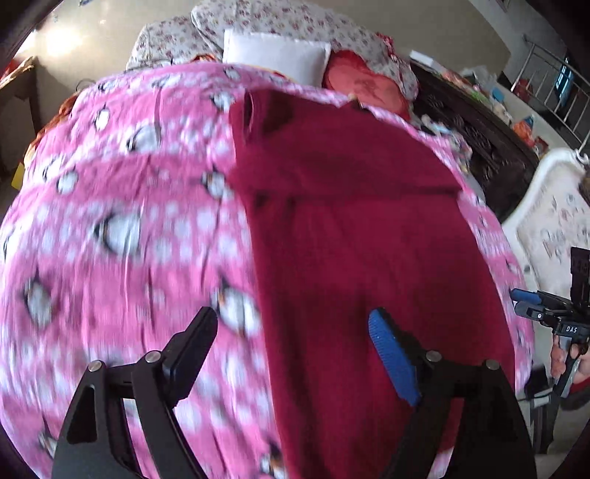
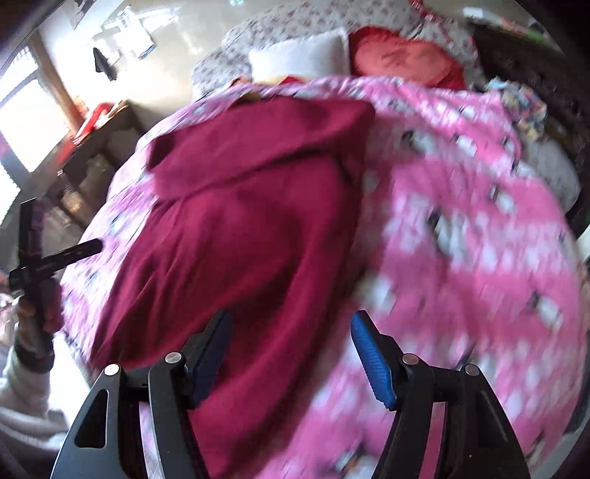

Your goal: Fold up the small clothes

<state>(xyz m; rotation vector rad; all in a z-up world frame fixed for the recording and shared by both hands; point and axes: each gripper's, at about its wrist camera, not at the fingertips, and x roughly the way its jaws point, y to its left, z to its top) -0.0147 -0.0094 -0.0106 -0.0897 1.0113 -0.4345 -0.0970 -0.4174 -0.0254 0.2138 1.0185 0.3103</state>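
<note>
**One red garment half-folded, both grippers empty above it**

One dark red garment [image 1: 350, 228] lies on a pink penguin-print blanket [image 1: 121, 206], roughly lengthwise away from the cameras. Looks like a soft knit or fleece top. A fold ridge crosses it about halfway up, with the far part doubled over; a collar or cuff opening shows at the far left corner. Both views are motion-blurred, so fine edges are hard to read.

Left gripper [image 1: 291, 328] hovers over the garment's near left edge, jaws wide apart, nothing between the pads. One finger sits above blanket, the blue-padded one above red cloth. Right gripper [image 2: 289, 331] hovers over the near right edge, jaws also apart and empty. No cloth is pinched by either.

Step, as I judge it: between folds. One fold seems laid and released; the garment is still long, so at least one more fold is probably left. Next move calls for both grippers to drop onto the near hem or corners, pinch only the red layer and not the blanket under it, then carry it toward the far end evenly. Soft fabric will likely sag and bunch if the two sides lift unevenly.

Surface is a bed. At the head: a white pillow [image 1: 276, 55], a red cushion [image 1: 365, 83], a floral quilt [image 1: 258, 22]. Dark carved furniture [image 1: 475, 147] stands beside the bed, cluttered on top. A bright window [image 2: 25, 121] and a dark side table [image 2: 96, 154] show in the right wrist view. The person's hand is visible on each gripper handle at the frame edges.
</note>
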